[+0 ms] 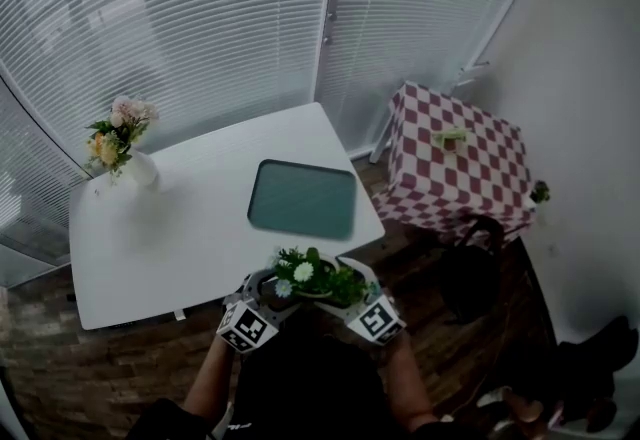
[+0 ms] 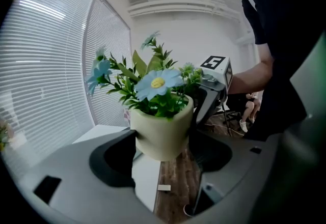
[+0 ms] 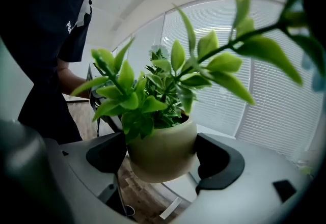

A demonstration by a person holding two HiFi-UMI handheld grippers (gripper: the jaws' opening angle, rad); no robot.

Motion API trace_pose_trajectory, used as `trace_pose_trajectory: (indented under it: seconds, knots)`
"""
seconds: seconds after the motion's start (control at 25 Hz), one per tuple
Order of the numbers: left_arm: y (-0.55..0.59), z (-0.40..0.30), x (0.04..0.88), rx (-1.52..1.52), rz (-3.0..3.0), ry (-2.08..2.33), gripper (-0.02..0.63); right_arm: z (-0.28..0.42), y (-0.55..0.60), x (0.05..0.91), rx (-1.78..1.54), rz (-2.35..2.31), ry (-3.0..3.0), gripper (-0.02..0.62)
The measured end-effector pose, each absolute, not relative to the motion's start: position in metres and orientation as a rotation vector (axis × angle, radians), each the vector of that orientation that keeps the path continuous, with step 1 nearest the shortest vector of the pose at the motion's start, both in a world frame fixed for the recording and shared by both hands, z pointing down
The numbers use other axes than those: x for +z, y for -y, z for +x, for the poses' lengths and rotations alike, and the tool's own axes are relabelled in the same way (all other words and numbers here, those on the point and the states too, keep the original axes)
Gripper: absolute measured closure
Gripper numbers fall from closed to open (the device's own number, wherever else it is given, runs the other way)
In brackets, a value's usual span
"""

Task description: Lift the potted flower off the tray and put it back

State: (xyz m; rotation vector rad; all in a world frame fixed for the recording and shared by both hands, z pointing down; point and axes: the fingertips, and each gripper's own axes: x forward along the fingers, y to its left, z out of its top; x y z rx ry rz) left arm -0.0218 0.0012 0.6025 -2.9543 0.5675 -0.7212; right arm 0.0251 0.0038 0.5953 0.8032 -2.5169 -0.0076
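The left gripper (image 1: 265,288) and the right gripper (image 1: 352,288) each clamp the potted flower (image 1: 315,278) between their jaws. The tray (image 1: 303,198) lies just ahead on the table (image 1: 160,228). Best to carry the pot forward level with even pressure, then lower it gently.

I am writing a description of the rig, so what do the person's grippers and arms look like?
Both the left gripper and the right gripper have light grey bodies with black curved pads. Each carries a white cube with black square markers. The person wears a dark short-sleeved top.
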Motion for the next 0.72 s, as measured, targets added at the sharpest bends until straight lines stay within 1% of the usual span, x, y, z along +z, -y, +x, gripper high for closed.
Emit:
trace_pose_trajectory:
  seconds: [0.72]
  knots:
    - [0.027, -0.020, 0.604, -0.724, -2.976, -0.525, 0.304, 0.026, 0.024, 0.594, 0.002, 0.847, 2.505, 0.193]
